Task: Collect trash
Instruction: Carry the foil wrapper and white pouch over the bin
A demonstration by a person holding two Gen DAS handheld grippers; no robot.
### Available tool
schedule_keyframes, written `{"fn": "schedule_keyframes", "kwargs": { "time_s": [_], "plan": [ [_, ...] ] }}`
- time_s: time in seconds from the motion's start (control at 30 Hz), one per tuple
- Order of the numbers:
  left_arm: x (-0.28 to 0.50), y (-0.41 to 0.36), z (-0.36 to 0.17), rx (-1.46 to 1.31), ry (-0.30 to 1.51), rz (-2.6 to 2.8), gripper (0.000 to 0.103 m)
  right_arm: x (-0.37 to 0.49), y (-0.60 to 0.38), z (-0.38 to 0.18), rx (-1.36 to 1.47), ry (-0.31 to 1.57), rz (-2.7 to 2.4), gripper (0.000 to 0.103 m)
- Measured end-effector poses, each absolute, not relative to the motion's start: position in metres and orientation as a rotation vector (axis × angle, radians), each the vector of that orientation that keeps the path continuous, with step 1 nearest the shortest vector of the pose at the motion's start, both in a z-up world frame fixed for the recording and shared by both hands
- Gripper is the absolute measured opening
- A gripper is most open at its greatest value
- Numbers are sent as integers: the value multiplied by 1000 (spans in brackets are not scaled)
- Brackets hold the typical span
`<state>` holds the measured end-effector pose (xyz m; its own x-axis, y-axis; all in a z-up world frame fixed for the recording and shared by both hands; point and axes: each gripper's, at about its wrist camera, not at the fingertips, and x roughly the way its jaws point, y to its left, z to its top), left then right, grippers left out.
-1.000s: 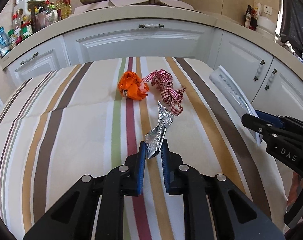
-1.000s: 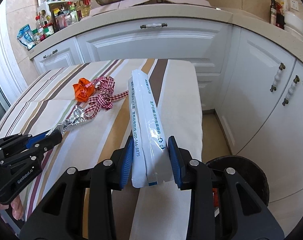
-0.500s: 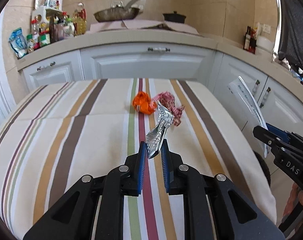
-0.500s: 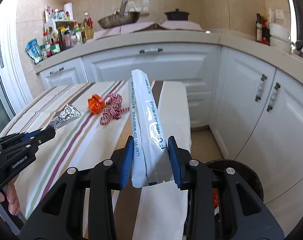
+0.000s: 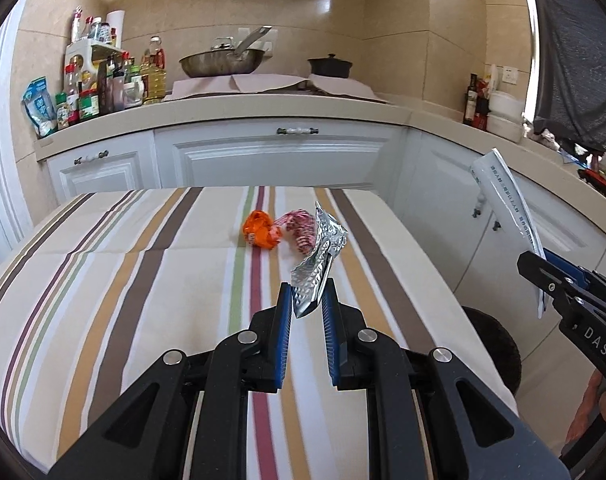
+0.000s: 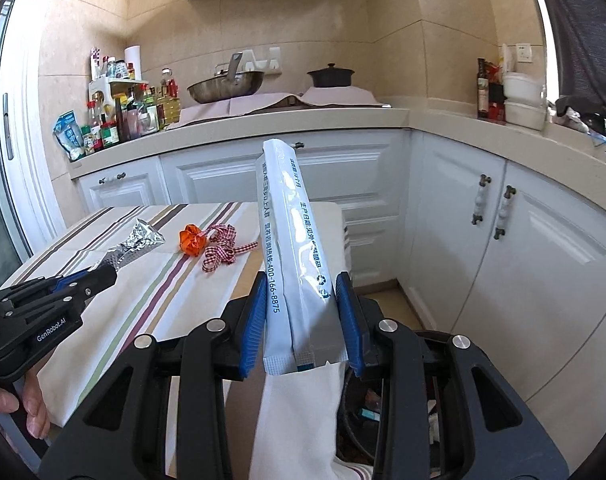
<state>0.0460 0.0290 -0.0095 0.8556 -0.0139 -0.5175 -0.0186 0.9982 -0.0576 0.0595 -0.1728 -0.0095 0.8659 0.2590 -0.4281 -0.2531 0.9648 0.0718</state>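
Above a striped table [image 5: 103, 280], the left gripper [image 5: 307, 312] pinches a silver foil wrapper [image 5: 319, 258] and the right gripper [image 6: 301, 316] clamps a long white packet [image 6: 293, 248]; both should hold firm until directly over the dark bin [image 6: 387, 412] below.

Two wrist-mounted fisheye views of one kitchen. The left wrist camera looks forward and slightly downward along its own gripper's fingers, close above the striped tablecloth [image 5: 151, 264], facing the white cabinets [image 5: 271, 156] and counter beyond. The right wrist camera sits off the table's right edge (nearer the corner cabinets), facing the same back wall. Both views share the tablecloth, the orange wrapper [image 5: 261, 231], the checked ribbon [image 6: 223, 250], the wok [image 6: 227, 86] and the black pot [image 5: 330, 67]. Each also catches the other gripper at its frame edge.
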Motion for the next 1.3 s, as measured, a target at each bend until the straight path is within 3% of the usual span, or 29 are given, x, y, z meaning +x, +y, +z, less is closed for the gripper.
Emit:
{"fn": "schedule_keyframes", "kwargs": {
  "time_s": [0.63,1.3],
  "plan": [
    [37,-53,9,6,473,-144,16,20,-243,-1,42,386,121,33],
    [67,-154,-16,68,524,-289,16,25,-328,-30,120,425,-48,33]
  ]
}}
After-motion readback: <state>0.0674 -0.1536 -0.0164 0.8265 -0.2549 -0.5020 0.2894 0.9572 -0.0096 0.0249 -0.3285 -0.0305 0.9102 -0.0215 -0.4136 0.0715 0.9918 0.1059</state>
